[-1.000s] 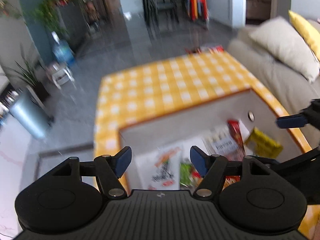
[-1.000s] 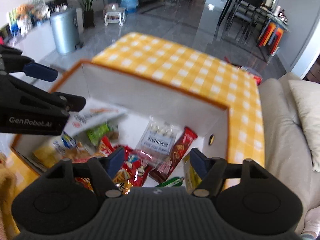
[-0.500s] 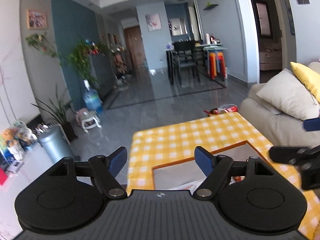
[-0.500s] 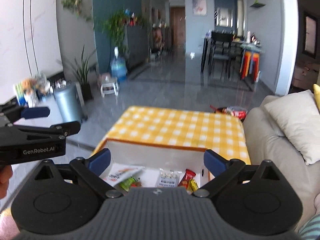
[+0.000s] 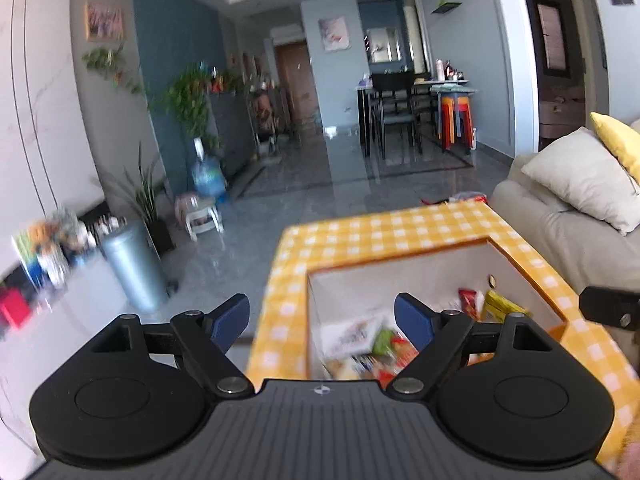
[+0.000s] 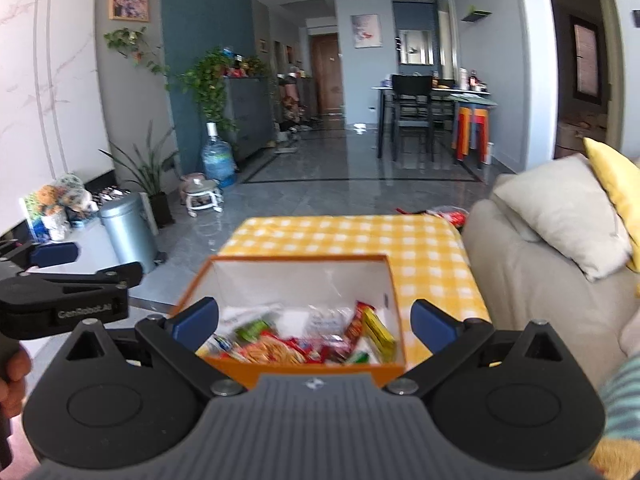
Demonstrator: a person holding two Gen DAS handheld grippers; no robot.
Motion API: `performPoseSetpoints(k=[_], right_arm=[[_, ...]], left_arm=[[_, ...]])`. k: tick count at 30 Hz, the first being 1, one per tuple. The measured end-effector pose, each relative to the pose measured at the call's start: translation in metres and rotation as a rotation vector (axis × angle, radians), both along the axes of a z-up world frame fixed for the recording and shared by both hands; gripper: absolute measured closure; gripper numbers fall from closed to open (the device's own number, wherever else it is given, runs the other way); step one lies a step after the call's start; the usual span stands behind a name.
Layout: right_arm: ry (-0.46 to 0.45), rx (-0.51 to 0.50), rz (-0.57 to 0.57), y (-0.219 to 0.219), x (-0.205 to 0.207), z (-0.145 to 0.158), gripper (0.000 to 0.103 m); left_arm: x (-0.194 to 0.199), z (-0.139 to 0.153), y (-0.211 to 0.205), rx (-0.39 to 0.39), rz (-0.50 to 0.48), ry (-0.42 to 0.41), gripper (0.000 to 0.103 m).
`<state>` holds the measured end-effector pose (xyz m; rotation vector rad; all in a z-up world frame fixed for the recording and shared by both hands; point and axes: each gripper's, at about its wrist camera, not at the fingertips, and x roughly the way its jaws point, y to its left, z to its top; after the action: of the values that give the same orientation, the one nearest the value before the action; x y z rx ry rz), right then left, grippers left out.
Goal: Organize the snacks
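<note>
An orange box with white inner walls stands on a yellow checked table and holds several snack packets, among them a yellow packet. The box also shows in the left wrist view with a white packet inside. My right gripper is open and empty, held back above the box's near edge. My left gripper is open and empty above the box's left side; it also shows at the left of the right wrist view.
A beige sofa with cushions runs along the table's right. A metal bin, a water jug and plants stand on the floor to the left. A dining table with chairs is far back.
Both grippers have pulled up and back from inside the box and now look across the room. The right gripper's fingers have spread wider. Both stay empty.
</note>
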<state>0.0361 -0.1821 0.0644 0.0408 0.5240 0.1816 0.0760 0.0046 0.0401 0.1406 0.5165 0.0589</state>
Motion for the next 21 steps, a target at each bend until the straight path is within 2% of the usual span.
performPoseSetpoints(k=[2, 11, 17, 21], right_arm=[[0.01, -0.035, -0.03, -0.001, -0.003, -0.013, 0.004], [0.095, -0.089, -0.045, 0.002, 0.008, -0.054, 0.004], [0.104, -0.138, -0.017, 0.009, 0.013, -0.07, 0.004], [0.108, -0.121, -0.012, 0.01, 0.015, -0.072, 0.004]], left_arm=[[0.0, -0.008, 0.0, -0.021, 0.01, 0.025, 0.007], [-0.003, -0.046, -0.01, -0.009, -0.005, 0.152, 0.007], [-0.002, -0.06, -0.016, 0.024, -0.014, 0.183, 0.007], [-0.001, -0.062, -0.016, 0.022, -0.011, 0.194, 0.007]])
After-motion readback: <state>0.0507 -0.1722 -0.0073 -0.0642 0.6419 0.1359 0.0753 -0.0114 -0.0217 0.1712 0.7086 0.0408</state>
